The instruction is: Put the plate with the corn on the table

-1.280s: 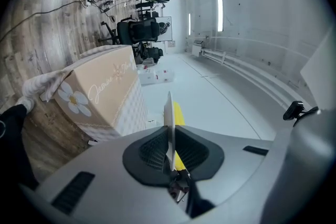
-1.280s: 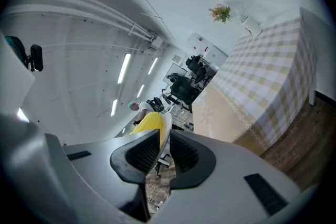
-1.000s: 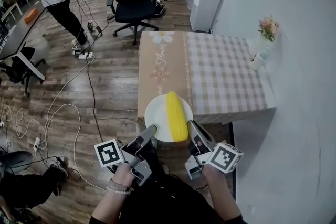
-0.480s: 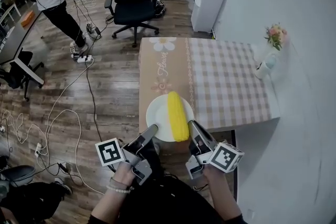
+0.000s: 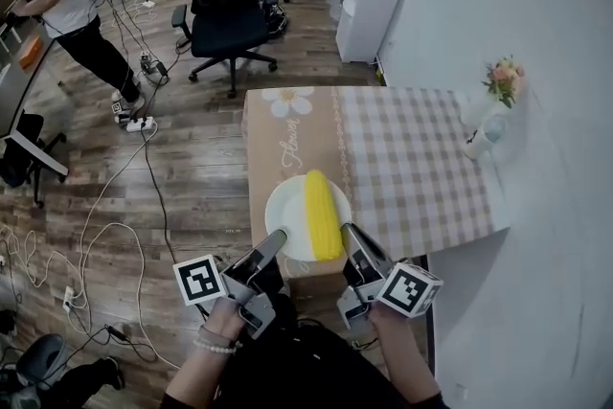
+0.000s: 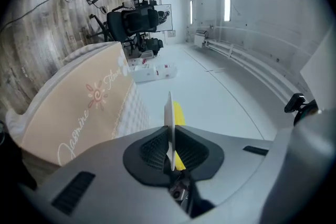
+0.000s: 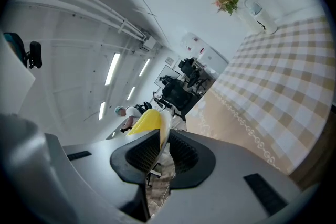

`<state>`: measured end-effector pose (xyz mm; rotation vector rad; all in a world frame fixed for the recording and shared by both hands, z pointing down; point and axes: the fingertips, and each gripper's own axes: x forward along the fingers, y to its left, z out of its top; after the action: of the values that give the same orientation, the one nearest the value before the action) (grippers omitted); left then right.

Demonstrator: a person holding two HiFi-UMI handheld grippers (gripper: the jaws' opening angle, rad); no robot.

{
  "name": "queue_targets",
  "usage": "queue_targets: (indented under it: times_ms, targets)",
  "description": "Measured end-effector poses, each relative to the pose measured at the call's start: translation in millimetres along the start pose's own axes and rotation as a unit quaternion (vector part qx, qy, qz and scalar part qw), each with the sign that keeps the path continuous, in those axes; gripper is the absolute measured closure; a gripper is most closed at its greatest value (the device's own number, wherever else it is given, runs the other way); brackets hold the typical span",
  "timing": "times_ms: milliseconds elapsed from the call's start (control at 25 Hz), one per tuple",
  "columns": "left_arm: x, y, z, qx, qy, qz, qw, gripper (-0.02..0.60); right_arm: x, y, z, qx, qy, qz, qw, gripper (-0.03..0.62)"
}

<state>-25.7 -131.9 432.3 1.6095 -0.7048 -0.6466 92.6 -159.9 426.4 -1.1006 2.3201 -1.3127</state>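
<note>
Plate (image 5: pixel 283 209) with corn (image 5: pixel 322 214) looks stiff, light, breakable; the loose corn could roll. Left tongs (image 5: pixel 277 238) and right tongs (image 5: pixel 350 234) each clamp its near rim, a steady 2-sided hold.

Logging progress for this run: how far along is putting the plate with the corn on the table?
Done: the left gripper and right gripper are each shut on the rim of the plate, with the corn lying on it. In hand: the plate is held at the near edge of the table, apparently not set down. Left: lower it onto the table and let go.
</note>
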Motion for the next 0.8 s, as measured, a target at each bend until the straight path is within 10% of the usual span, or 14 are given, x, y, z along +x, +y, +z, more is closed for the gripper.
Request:
queue_targets:
  times_ms: [800]
  targets:
    - [36, 36, 75, 0.013, 0.048, 0.013, 0.9987, 0.545, 72, -31, 10, 0.012, 0.004, -0.057, 0.998, 0.517]
